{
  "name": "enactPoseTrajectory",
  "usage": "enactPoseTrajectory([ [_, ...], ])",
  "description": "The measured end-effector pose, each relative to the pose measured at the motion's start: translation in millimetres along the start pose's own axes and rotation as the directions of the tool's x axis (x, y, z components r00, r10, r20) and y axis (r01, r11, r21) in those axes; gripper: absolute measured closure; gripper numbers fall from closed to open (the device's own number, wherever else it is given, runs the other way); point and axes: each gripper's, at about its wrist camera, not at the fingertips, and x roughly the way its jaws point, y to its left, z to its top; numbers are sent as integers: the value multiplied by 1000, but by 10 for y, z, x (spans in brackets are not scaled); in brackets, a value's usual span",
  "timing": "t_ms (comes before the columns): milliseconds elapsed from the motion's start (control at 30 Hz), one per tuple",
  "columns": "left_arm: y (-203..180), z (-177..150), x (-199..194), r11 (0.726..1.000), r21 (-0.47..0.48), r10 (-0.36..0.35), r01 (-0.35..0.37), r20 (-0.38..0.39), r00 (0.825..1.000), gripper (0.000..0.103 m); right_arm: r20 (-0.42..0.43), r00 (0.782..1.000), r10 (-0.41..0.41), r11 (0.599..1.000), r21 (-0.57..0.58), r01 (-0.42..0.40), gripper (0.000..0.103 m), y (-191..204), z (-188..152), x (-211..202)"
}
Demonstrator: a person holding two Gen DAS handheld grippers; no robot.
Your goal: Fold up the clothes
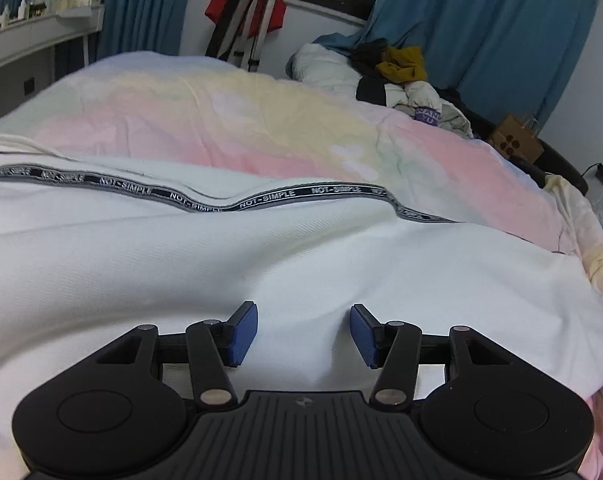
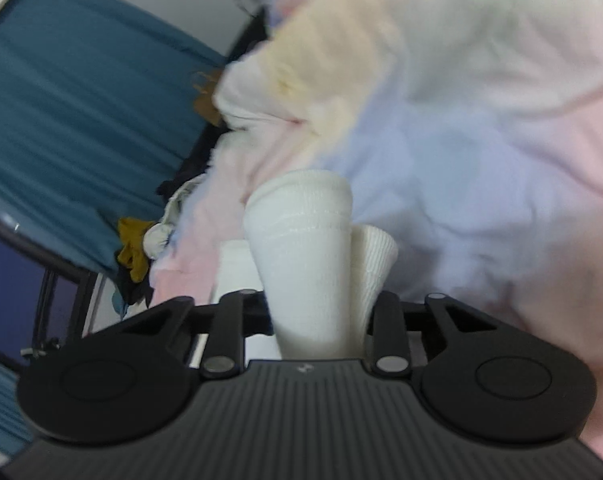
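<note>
Pastel bedding [image 1: 229, 120] lies under the white garment [image 1: 181, 264]. Your left gripper [image 1: 303, 334] stands half open, holding nothing. Your right gripper [image 2: 317, 312] pinches a white ribbed cuff [image 2: 301, 232].

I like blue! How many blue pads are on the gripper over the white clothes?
2: one blue pad on the left finger, one on the right, spread apart above the white garment.

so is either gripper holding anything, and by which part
The right gripper is shut on a white ribbed cuff of the garment. The left gripper holds nothing.
</note>
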Motion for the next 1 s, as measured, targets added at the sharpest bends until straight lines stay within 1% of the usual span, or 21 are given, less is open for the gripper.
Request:
enactPoseTrajectory([
  [100,21,11,91,1000,8,6,-5,-28,1000,49,16,999,27,999,-26,-27,76,64,9,-86],
  [233,-67,-9,143,995,93,37,-32,-53,998,49,32,998,56,996,-71,-54,76,135,-1,-203],
  [333,-120,3,69,994,100,45,-41,-38,998,49,43,996,84,991,-109,-78,76,203,-16,-331],
  [467,-165,76,-96,995,104,14,-13,-4,1000,49,48,992,116,977,-188,-105,76,342,-38,-471],
  [567,-140,173,-228,996,87,-7,5,21,1000,49,60,988,142,947,-299,-118,76,539,-79,-579],
  [700,20,336,-397,999,25,-42,41,67,997,49,80,980,185,865,-486,-124,76,936,-246,-750],
  [767,118,418,-498,998,-17,-53,55,95,994,49,82,974,211,808,-576,-127,76,1182,-374,-850],
  [833,229,496,-610,995,-54,-77,85,135,988,49,80,964,254,725,-675,-135,76,1475,-584,-994],
  [900,349,544,-717,989,-87,-101,118,172,980,48,77,947,313,628,-764,-146,76,1774,-880,-1174],
  [967,483,584,-809,980,-128,-127,154,202,971,48,50,927,371,527,-833,-166,76,2011,-1288,-1342],
  [1000,568,597,-838,969,-159,-152,186,208,966,48,30,917,397,476,-861,-178,76,2116,-1499,-1419],
])
